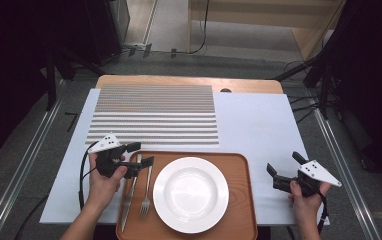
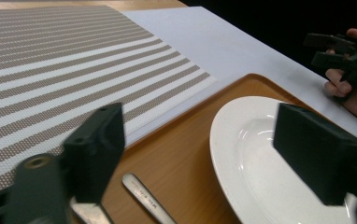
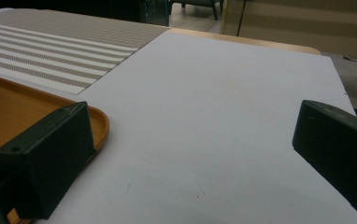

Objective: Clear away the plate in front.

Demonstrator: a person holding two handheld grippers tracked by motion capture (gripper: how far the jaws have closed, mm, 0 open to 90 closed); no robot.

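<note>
Nearest the person, a wooden tray sits at the front edge of the surface, carrying a white plate, a fork and a knife laid side by side at its left. The left hand-held gripper hovers above the cutlery handles, jaws spread wide with nothing between them. The right hand-held gripper rests right of the tray over white sheet, also gaping empty. Beyond lies a striped placemat.
</note>
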